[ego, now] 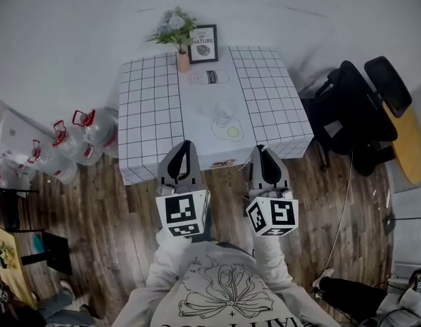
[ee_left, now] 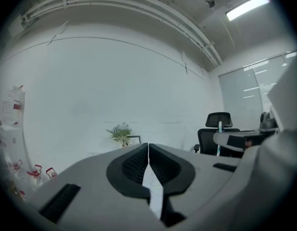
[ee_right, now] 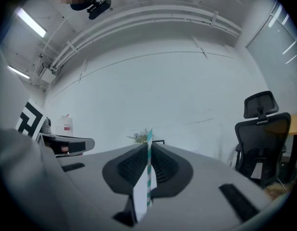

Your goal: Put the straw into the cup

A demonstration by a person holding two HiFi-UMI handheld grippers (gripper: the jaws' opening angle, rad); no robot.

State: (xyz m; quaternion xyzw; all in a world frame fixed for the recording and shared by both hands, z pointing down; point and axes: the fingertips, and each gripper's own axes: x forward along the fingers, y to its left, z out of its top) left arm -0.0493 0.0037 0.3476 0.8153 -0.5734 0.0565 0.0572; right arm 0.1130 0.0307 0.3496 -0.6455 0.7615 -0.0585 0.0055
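Right claw point(ee_right: 149, 147) — pinching the green-striped straw point(ee_right: 148, 177), near the front edge of the bench point(ego: 149, 101). Left claw point(ee_left: 148, 147) — pressed together, carrying nothing we can see. Cup point(ego: 225, 112) on the bench, strawless; we judge insertion still to do.

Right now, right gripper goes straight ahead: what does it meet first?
Probably the plant at the far end of the table; the right gripper, shut on the straw, points over it. Depth unclear.

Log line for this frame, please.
phase: straw held, not yet inserted | right gripper: shut on straw | left gripper: shut, empty | cup: on table, untouched
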